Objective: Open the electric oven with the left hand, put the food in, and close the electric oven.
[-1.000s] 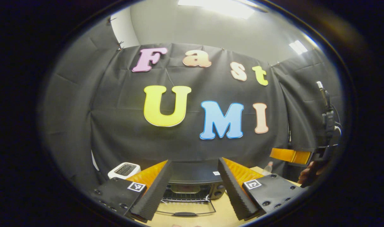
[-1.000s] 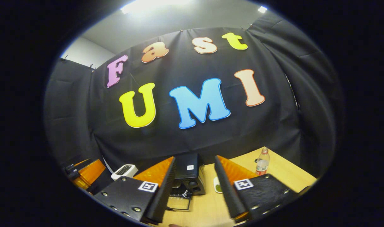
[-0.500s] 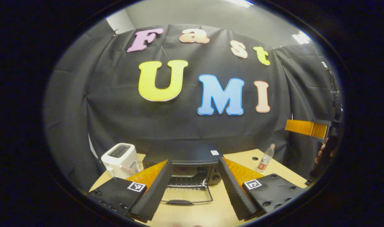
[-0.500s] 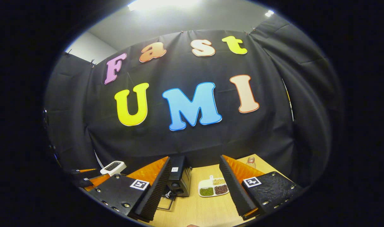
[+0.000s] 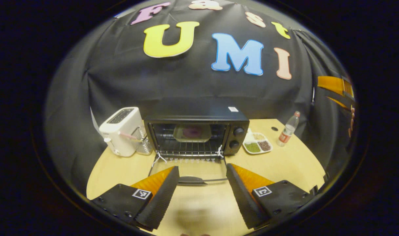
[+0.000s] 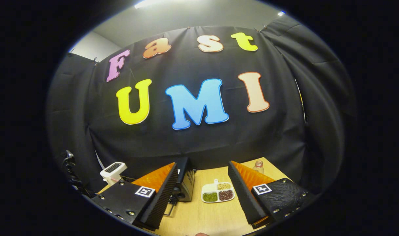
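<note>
In the left gripper view, the left gripper [image 5: 201, 193] hangs over the desk [image 5: 284, 164] with its 2 fingers apart, empty. Just beyond lies the oven door [image 5: 190, 168], dropped flat, its handle [image 5: 191, 180] nearest. Behind it, the electric oven [image 5: 196, 134] stands open. The right gripper [image 6: 202, 196] is likewise spread, empty, facing the food tray [image 6: 218, 193], which sits beside the oven. The tray looks light, rigid, and spill-prone; grip its rim and keep it level.
</note>
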Motion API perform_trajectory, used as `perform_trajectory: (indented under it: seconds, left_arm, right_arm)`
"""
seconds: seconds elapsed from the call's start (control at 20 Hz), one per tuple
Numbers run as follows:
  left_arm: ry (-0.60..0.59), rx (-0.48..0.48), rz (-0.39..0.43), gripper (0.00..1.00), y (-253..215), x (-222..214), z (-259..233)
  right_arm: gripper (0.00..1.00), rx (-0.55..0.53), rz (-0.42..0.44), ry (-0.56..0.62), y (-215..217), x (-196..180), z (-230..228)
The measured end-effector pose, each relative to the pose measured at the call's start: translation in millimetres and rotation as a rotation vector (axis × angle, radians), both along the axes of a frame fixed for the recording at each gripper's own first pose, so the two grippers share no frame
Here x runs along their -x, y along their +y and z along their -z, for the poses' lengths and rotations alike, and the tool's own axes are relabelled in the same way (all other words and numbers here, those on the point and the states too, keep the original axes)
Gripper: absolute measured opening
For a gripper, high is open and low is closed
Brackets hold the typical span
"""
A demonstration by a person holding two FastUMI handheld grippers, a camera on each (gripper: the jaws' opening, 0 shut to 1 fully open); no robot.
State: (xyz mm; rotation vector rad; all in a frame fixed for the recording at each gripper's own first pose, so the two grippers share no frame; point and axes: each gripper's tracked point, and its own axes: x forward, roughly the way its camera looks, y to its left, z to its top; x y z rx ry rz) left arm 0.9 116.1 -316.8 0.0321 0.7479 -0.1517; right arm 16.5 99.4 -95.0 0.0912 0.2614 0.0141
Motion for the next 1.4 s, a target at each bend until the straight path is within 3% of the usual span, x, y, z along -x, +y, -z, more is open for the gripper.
perform_trajectory:
  seconds: [0.5,1.25,1.4]
  left_arm:
    - [0.363,-0.088,0.015,1.00,26.1,19.7,115.4]
    - [0.555,-0.135,0.064,1.00,29.0,-14.7,192.0]
    - [0.593,-0.123,0.041,1.00,31.5,-16.1,201.0]
  right_arm:
    - [0.93,0.021,0.055,0.022,-24.0,-4.5,11.2]
    - [0.93,0.049,0.199,0.034,-80.4,-2.9,19.7]
    - [0.93,0.056,0.218,0.040,-89.0,0.1,21.8]
